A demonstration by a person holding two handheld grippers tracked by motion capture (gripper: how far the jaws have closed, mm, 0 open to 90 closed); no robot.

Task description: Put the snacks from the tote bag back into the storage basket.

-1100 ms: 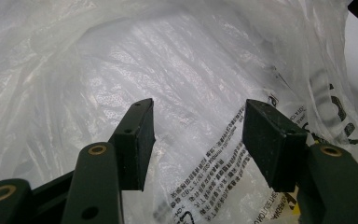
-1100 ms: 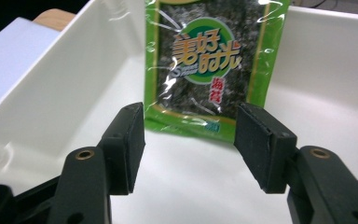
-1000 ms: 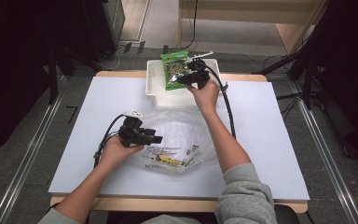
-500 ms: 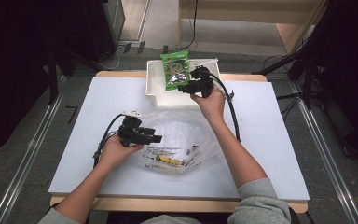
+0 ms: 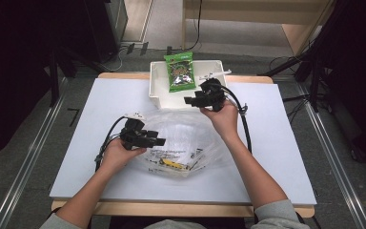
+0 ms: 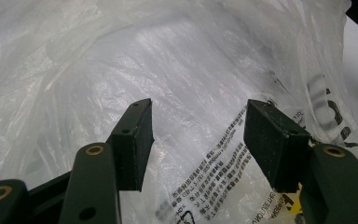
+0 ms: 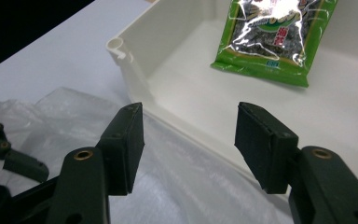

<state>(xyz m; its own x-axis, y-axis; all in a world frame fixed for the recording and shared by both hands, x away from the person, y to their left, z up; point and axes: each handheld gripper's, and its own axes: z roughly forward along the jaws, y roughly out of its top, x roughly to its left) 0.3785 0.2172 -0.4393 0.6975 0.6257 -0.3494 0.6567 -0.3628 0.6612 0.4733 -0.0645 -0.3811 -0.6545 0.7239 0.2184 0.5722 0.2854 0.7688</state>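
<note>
On the white table (image 5: 76, 143), at about 6 o'clock from the middle, lies a big clear crinkly plastic bag (image 5: 181, 138) with black print on it. A small yellow thing (image 5: 170, 163) sits inside the bag already, near its 6 o'clock edge. At 12 o'clock, by the far edge of the table, stands a white plastic bin (image 5: 158, 90). A green shiny snack packet (image 5: 179, 71) leans in the bin, so it is not in the bag yet.

The left hand-held gripper (image 5: 153, 141) rests at the 9 o'clock side of the bag. Its jaws stand wide apart, with the bag's thin plastic in front of them, and they pinch nothing. The right hand-held gripper (image 5: 190, 101) hangs between the bag and the bin, just at the bin's near wall. Its jaws are wide apart too, and they hold nothing.

I think the job is partly done. The packet must be grabbed, lifted out and put into the bag.
</note>
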